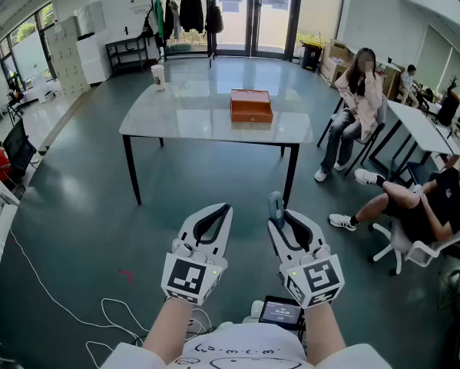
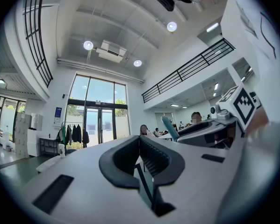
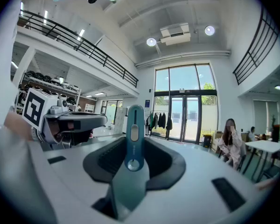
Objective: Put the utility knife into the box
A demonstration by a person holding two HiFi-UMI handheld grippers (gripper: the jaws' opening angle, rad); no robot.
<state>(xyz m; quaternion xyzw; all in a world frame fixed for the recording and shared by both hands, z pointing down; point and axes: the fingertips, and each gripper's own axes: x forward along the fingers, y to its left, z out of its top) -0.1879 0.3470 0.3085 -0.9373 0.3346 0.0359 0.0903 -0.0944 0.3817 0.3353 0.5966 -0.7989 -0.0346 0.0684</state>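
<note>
An orange-brown box [image 1: 251, 105] with its lid down sits on the far half of a pale table [image 1: 191, 118], well ahead of both grippers. My right gripper [image 1: 280, 218] is shut on a teal utility knife [image 1: 276, 204], which sticks out forward between the pads. In the right gripper view the knife [image 3: 133, 139] stands upright in the jaws, slider facing the camera. My left gripper [image 1: 220, 211] is level beside it, shut with nothing in it; its pads [image 2: 151, 155] meet at the tip. Both grippers hover over the floor, short of the table.
A paper cup [image 1: 159, 76] stands at the table's far left corner. Two people sit at the right, one on a chair [image 1: 359, 102], one lower down [image 1: 425, 206], by a white desk [image 1: 418, 125]. A white cable [image 1: 57, 302] lies on the floor at left. A clothes rack [image 1: 185, 12] stands at the back.
</note>
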